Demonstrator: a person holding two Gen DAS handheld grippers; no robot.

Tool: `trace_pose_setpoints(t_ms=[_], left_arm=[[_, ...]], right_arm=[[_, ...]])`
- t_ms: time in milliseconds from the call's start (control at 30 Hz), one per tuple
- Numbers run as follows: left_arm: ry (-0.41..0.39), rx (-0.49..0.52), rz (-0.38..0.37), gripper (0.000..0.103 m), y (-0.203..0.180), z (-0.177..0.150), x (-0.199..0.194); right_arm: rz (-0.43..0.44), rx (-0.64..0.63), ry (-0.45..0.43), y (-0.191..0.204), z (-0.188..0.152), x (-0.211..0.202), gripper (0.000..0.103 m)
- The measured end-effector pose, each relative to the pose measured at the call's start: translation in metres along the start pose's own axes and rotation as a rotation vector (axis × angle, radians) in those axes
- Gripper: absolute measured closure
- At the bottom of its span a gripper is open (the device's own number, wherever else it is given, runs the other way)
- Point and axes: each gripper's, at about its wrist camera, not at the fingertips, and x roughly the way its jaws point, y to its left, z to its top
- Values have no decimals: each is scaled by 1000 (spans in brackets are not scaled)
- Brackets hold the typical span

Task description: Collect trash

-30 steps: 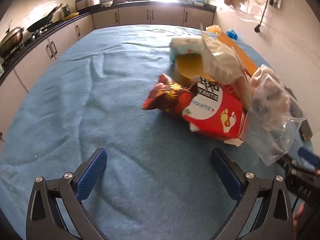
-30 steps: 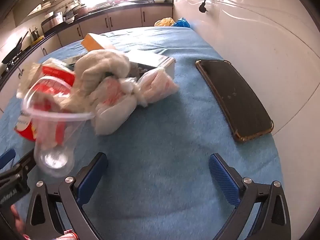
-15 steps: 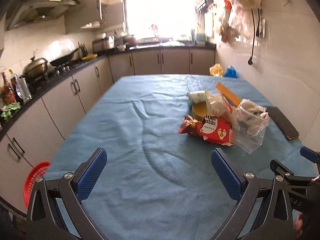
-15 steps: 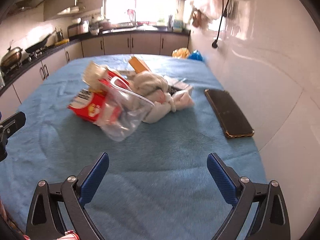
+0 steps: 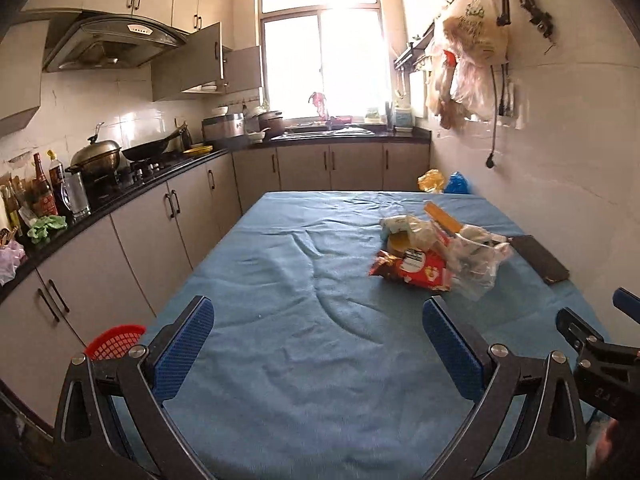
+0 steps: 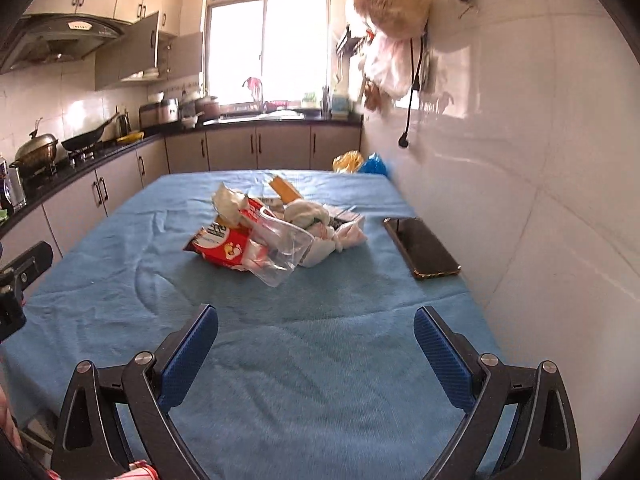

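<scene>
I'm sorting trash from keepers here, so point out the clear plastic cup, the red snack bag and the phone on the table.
clear plastic cup (image 6: pixel 282 256): right wrist view, on its see-through side wall.
red snack bag (image 6: pixel 220 249): right wrist view, on its printed front.
phone (image 6: pixel 420 246): right wrist view, middle of its dark screen.

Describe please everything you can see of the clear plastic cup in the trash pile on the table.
The clear plastic cup is transparent, thin-walled and empty as far as can be seen. It lies tipped on its side at the near edge of the trash pile, its wide mouth turned toward the pile and its narrower base toward the cameras. It rests on the blue tablecloth and leans against the red snack packet; white crumpled wrappers lie beside it. Neither gripper touches it.
</scene>
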Motion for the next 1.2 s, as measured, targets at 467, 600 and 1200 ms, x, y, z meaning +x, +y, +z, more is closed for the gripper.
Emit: trace_pose_setpoints(t_ms=[467,600,1200], left_arm=[[-14,-21,-45,0,11,-16,-41],[-8,-30,-44,0,14,-18,-41],[93,-4,9,0,36,-9,21]], right_arm=[[-38,-2,-118,8,-12,-69,3],[-46,7,-131,6,-13,-77,3],[1,32,-45,-5,-18,-18,3]])
